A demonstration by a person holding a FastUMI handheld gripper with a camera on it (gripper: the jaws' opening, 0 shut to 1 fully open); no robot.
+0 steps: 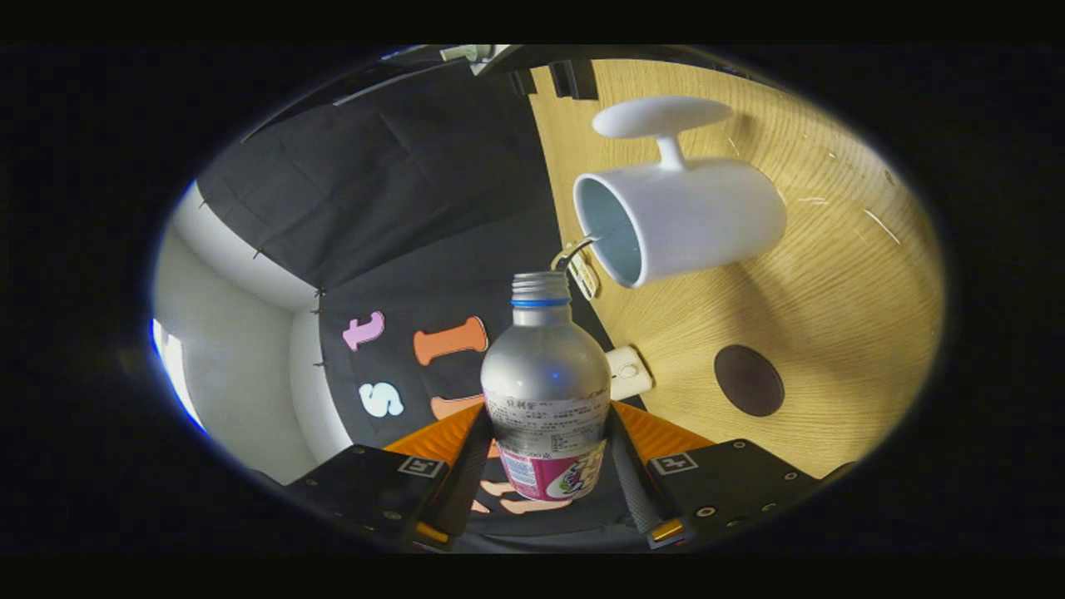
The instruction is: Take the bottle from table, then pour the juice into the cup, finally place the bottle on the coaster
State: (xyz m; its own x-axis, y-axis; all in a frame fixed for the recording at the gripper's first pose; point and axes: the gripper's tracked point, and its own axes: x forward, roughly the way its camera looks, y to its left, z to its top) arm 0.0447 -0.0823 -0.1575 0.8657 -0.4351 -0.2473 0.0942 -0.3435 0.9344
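Observation:
A silver bottle point(545, 383) with a pink label and a blue neck ring sits between my two fingers, and my gripper point(549, 453) is shut on its lower body. Its open mouth points toward the white cup point(691, 218), whose opening is just beyond the bottle's neck. The whole gripper is rolled sideways, so the wooden table point(832, 316) stands like a wall beside the bottle. The cup has a stem and a round white base. A dark round coaster point(749, 380) lies on the table, nearer to my fingers than the cup.
A small white block point(628, 372) lies at the table's edge beside the bottle. A small metal clip with a tag point(578, 262) hangs near the cup's rim. Black cloth walls and a white wall lie beyond the table's edge.

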